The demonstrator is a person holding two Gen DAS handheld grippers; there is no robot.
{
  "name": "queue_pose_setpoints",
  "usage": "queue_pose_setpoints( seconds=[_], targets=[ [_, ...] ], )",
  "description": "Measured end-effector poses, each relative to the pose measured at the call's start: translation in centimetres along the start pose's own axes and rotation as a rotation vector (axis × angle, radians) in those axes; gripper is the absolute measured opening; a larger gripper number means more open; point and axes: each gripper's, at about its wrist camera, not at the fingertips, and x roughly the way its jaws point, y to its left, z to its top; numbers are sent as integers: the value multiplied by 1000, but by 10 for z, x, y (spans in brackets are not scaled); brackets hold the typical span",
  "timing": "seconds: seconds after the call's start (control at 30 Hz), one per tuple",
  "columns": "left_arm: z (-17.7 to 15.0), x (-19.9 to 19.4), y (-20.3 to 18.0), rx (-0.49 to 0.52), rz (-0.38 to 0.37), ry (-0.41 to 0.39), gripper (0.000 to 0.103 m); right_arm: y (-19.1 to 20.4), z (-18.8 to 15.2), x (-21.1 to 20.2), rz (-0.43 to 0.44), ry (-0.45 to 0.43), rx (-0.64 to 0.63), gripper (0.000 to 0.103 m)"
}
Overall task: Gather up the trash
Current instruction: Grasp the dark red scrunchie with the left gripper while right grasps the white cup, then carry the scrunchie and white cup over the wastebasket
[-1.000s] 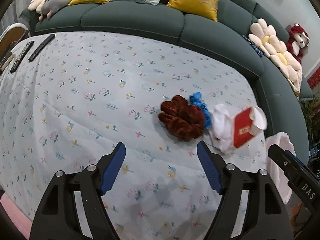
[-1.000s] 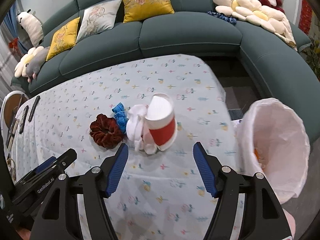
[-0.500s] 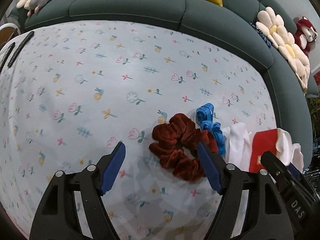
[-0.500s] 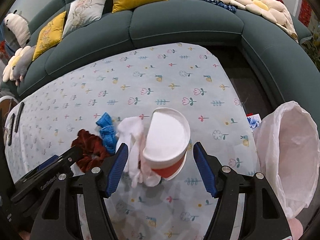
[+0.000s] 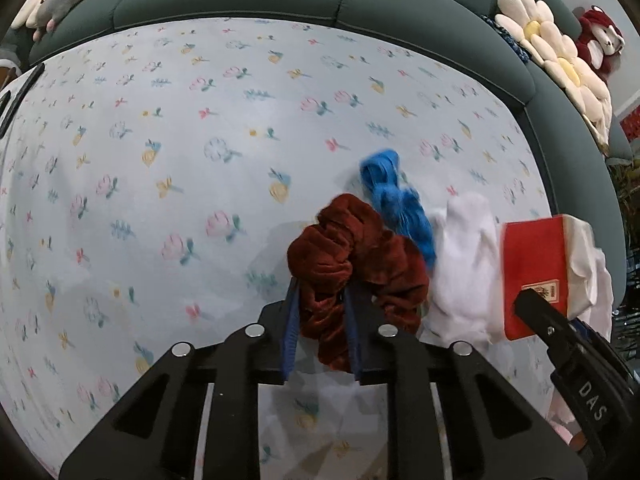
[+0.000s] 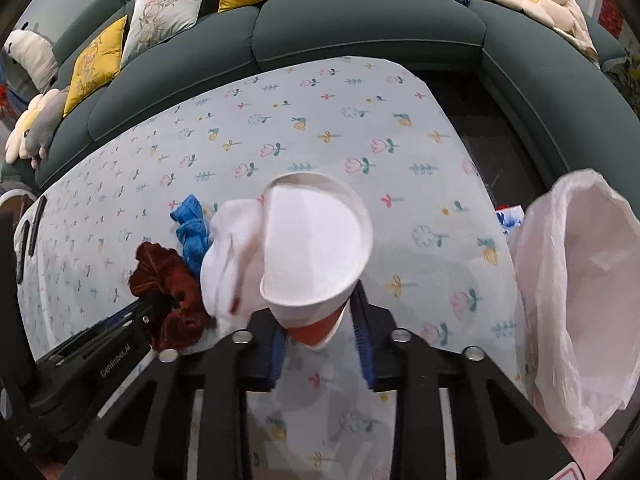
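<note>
Both grippers have dropped toward the table since the earlier frames, jaws then wide and nothing between them. Now the left gripper [image 5: 322,322] is closing narrow on the near loop of the scrunchie [image 5: 356,268], blue pads either side of the dark red velvet and pressing in. The right gripper [image 6: 322,354] is closing on the base of the cup [image 6: 316,248]; the pads flank the red lower wall, though contact on the left pad is hard to confirm since the white rim hides it.

All items sit in one cluster, middle-right of the cloth [image 5: 200,140]. From left to right: scrunchie, blue band [image 5: 394,200] just behind it and touching, white tissue [image 5: 464,264], then cup. In the right wrist view the tissue [image 6: 228,256] presses against the cup's left side and may be tucked partly under it.

The bin bag [image 6: 576,280] stands open at the right, off the table edge, near the cup. Something orange-pink shows low by it, too unclear to name.

Progress: early. Nothing from this cluster is in the bag yet. Both grabs are just being made, no lift. Left to do: lift cup and carry right to the bag, drop; tissue next. Whether scrunchie and blue band count as trash or get set aside, can't tell from here.

Remotes [image 5: 16,96] lie at the far left edge, untouched.
</note>
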Motion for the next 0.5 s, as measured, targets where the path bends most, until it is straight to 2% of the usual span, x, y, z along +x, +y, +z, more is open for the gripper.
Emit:
queue_pose_setpoints(
  seconds=[0.27, 0.5],
  targets=[
    [-43, -26, -24, 21, -20, -14, 18, -16, -27, -28, 16, -23, 30, 25],
    [-77, -63, -52, 57, -47, -58, 18, -35, -51, -62, 28, -66, 44, 25]
  ],
)
